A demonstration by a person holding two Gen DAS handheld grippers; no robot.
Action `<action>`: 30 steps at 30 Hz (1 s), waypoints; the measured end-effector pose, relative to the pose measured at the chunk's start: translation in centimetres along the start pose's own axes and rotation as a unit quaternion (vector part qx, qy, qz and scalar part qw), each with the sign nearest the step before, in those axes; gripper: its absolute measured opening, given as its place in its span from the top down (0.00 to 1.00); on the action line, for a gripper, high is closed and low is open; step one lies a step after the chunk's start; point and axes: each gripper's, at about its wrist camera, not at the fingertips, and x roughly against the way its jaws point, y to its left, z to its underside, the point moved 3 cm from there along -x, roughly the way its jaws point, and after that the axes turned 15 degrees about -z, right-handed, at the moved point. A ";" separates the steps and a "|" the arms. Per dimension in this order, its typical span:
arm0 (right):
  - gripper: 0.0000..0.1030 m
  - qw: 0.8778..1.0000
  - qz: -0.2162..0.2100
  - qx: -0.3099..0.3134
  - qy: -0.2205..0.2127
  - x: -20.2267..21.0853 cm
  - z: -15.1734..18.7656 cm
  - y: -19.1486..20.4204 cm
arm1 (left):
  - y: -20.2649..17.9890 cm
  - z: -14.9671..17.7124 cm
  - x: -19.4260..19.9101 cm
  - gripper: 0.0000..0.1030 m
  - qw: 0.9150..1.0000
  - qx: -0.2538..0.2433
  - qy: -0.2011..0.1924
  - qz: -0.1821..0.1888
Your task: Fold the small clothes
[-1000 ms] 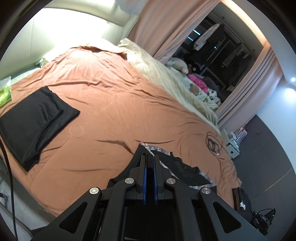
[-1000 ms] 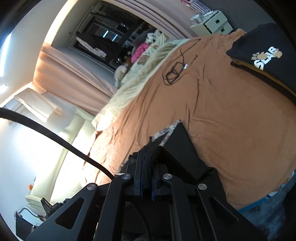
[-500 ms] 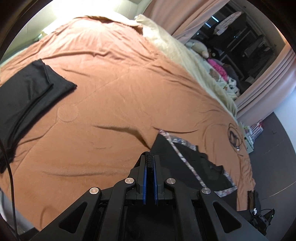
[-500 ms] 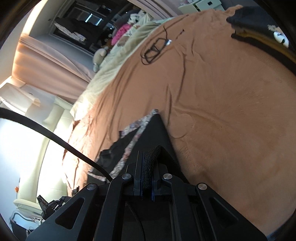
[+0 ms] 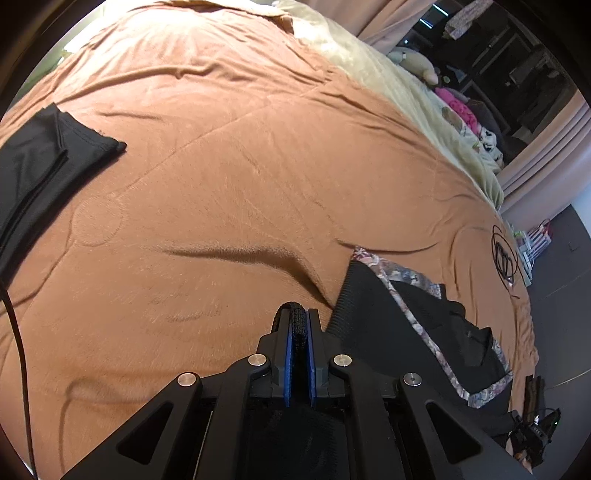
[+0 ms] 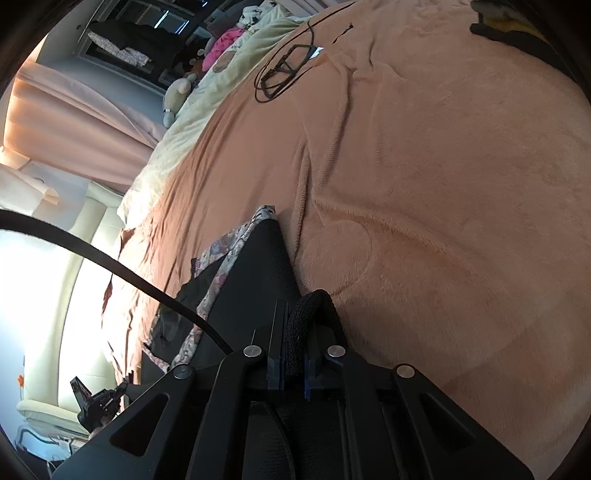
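A black garment with floral trim (image 5: 391, 325) hangs between my two grippers just above the brown bedspread (image 5: 229, 192). My left gripper (image 5: 298, 314) is shut on its ribbed black hem. My right gripper (image 6: 295, 325) is shut on another part of the same hem, and the garment (image 6: 255, 273) stretches away to the left in that view. The cloth's far edge with the floral band (image 6: 225, 247) touches the bedspread (image 6: 443, 206).
A folded black garment (image 5: 37, 166) lies at the left of the bed. A coiled black cable (image 5: 504, 254) lies near the bed's right edge, also in the right wrist view (image 6: 284, 70). Another dark garment (image 6: 509, 33) lies at the top right. A cream blanket (image 5: 399, 74) and curtains lie beyond.
Both grippers have moved down and forward over the bed with the garment, which now spreads lower and closer to the bedspread.
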 end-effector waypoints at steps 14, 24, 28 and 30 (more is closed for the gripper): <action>0.28 0.992 0.075 0.094 0.024 6.3 2.2 6.7 | 0.8 0.6 4.0 0.41 0.999 -0.048 -0.009 0.011; 0.28 0.987 0.115 0.103 0.054 6.4 3.9 8.4 | 1.6 3.5 4.7 0.34 0.994 -0.105 0.008 -0.010; 0.28 0.980 0.152 0.108 0.065 6.0 4.2 8.5 | 1.5 4.1 3.7 0.34 0.991 -0.131 0.019 -0.027; 0.28 0.977 0.169 0.112 0.066 5.2 3.9 8.3 | 1.2 4.4 3.2 0.34 0.989 -0.142 0.021 -0.036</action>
